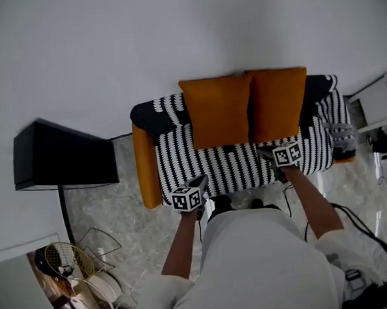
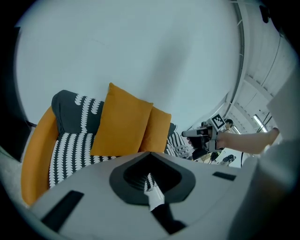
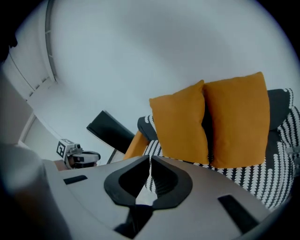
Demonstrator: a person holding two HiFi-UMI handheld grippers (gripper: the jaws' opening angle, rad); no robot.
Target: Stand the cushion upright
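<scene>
Task looks done, or as good as. R cushion (image 1: pixel 278 103) and L cushion (image 1: pixel 218 110), both orange, stand on edge on the sofa (image 1: pixel 246 165), side by side and touching, backs leaning on the backrest (image 1: pixel 153 111). Neither lies flat. Which of the two the task means can't be told.

R gripper (image 1: pixel 267 154): jaws together, nothing between them, touching no cushion. R cushion is straight ahead of it, near its tips; L cushion is ahead and off to its left.

L gripper (image 1: pixel 196 183): jaws also closed and empty. It hangs back at the seat's front edge, w/ both cushions well ahead of it and the L one nearer.

Orientation: each cushion's long axis runs up the backrest, approx vertical and tipped back a little. Broad faces point out over the seat toward the grippers, lower edges on the seat, top corners up.

Left to do, by the look of it: nothing on the cushions, maybe just a pull-back of both grippers.
</scene>
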